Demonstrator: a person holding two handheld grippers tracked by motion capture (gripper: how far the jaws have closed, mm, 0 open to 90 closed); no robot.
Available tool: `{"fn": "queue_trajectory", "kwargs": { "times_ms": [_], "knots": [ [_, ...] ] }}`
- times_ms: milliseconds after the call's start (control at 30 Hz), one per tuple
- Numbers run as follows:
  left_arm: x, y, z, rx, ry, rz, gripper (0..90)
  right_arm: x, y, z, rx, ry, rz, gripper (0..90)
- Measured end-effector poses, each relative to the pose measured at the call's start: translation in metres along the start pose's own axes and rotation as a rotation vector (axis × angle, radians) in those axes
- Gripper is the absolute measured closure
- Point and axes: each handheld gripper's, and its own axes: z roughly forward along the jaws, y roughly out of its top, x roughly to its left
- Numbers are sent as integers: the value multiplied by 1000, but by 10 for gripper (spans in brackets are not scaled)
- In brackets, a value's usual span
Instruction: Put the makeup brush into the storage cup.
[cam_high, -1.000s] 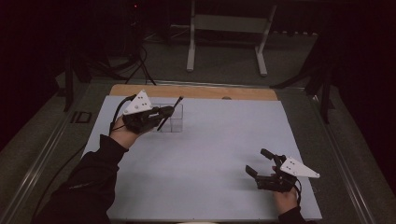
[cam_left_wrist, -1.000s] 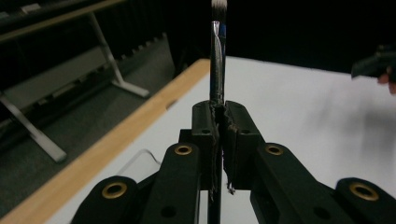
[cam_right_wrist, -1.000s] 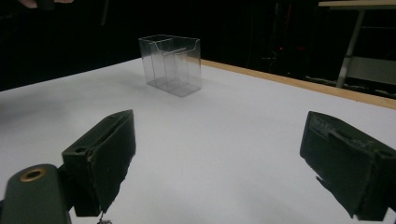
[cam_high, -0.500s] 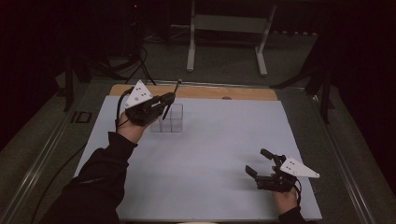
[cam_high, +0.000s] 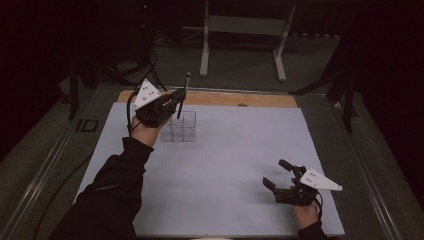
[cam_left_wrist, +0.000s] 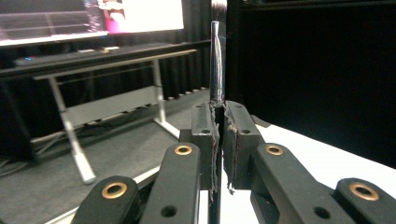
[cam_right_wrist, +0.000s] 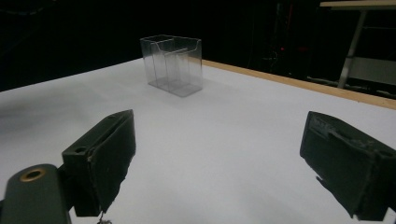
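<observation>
Makeup brush (cam_high: 183, 95) sits clamped in the left hand-held gripper (cam_high: 176, 100), handle pinched between shut jaws, bristle end up. In the left gripper view the brush (cam_left_wrist: 216, 60) runs near vertical w/ the pale bristle tip at the top edge and the shaft passing down between the pads. From the high view it hangs just above the clear organizer (cam_high: 181, 126), roughly over its near-left part, lower end of the handle at or just inside the rim (can't tell which compartment, if any, it has entered).

Progress, as I read it: pickup is done and the carry looks finished; what's left is lowering the brush into a slot and letting go. The brush is tilted a bit, so it likely needs straightening for a clean drop past the divider.

Organizer (cam_right_wrist: 172, 64) stands upright on the white surface (cam_high: 240, 165), empty as far as the right gripper view shows, w/ inner partitions visible. Right of the organizer and well toward the person, the right hand-held gripper (cam_high: 280, 176) rests low over the surface w/ jaws spread wide and nothing between them (cam_right_wrist: 219, 163).

Beyond the organizer: wooden strip (cam_high: 250, 99) along the far edge, then a metal stand (cam_high: 240, 30) on the floor. Nothing lies between brush and organizer; the only obstacle is the organizer's own thin walls.
</observation>
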Motion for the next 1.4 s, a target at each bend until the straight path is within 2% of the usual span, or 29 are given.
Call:
{"fn": "queue_trajectory", "kwargs": {
  "times_ms": [33, 100, 133, 200, 233, 300, 433, 500, 600, 767, 800, 933, 1200, 1300, 1400],
  "knots": [
    [1, 0, 1, -10, 16, -6, 854, 0, 0, 0, -1, 1, 3, 105],
    [3, -1, 2, -30, 11, -20, 854, 0, 0, 0, -4, 0, 4, 105],
    [3, -2, 3, -50, 30, -20, 854, 0, 0, 0, -6, 3, 4, 105],
    [5, -3, 6, -76, 34, -17, 854, 0, 0, 0, -5, 3, 4, 105],
    [6, -4, 7, -77, 48, -17, 854, 0, 0, 0, -5, 6, 3, 105],
    [9, -6, 10, -91, 46, -36, 854, 0, 0, 0, -5, 5, -1, 105],
    [14, -12, 16, -103, 68, -51, 854, 0, 0, 0, -5, 5, 5, 105],
    [18, -18, 19, -117, 110, -57, 853, 0, 0, 0, -5, 7, 5, 105],
    [24, -26, 23, -119, 145, -88, 853, 0, 0, 0, -5, 7, 4, 105],
    [28, -38, 29, -105, 160, -67, 853, 0, 0, 0, -5, 8, 3, 105],
    [30, -46, 32, -103, 176, -79, 853, 0, 0, 0, -5, 8, 3, 105],
    [34, -54, 35, -91, 212, -105, 853, 0, 0, 0, -6, 9, 4, 105],
    [35, -72, 41, -89, 249, -118, 853, 0, 0, 0, -4, 11, 5, 105],
    [35, -82, 44, -68, 278, -132, 853, 0, 0, 0, -4, 10, 7, 105],
    [34, -88, 47, -50, 283, -132, 853, 0, 0, 0, -3, 11, 10, 105]
  ]
}}
